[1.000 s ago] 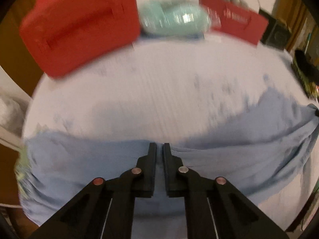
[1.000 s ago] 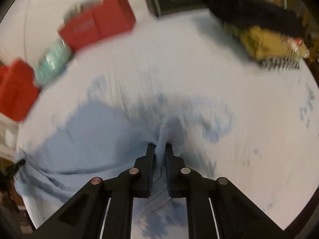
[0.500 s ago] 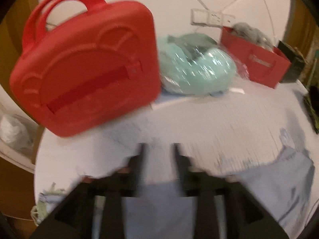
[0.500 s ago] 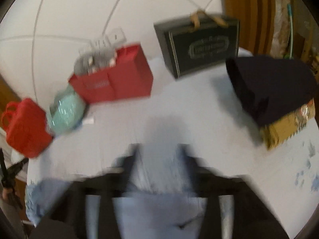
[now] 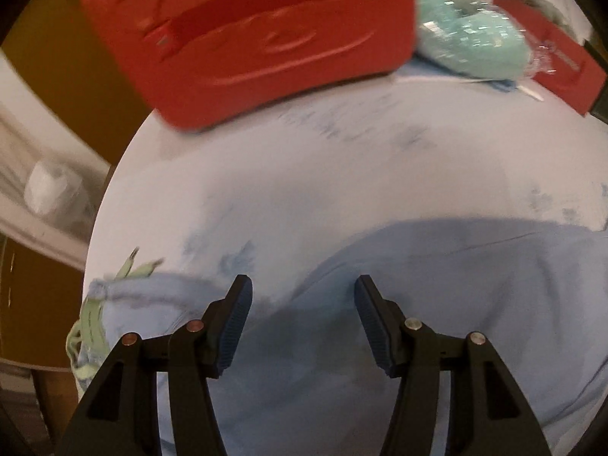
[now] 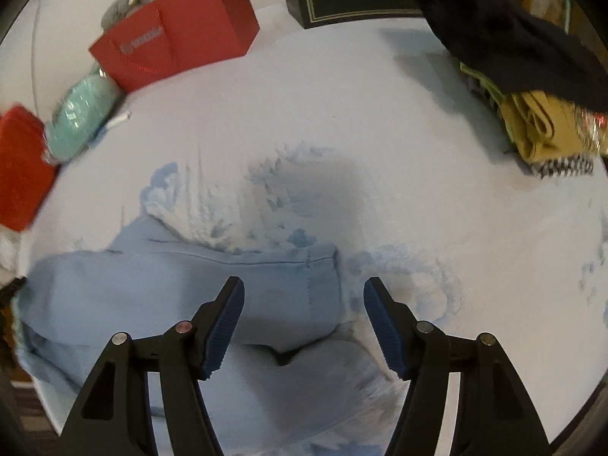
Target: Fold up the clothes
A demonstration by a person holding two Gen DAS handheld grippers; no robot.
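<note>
Both tongs point(image 5: 302, 292) point(image 6: 304, 296) open, released above blue garment point(image 6: 273, 288); box lettering unreadable.

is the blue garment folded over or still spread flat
Folded over. In the right wrist view the blue garment shows a stitched hem edge lying across another layer of itself on the table.

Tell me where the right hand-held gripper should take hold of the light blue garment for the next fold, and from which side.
Probably the stitched corner of the light blue garment, just ahead of the right hand-held gripper. Come from above, one pad either side of the edge: the cloth lies flat on the table, and that hemmed corner is the firmest, clearest edge. The jaws stand open already.
</note>
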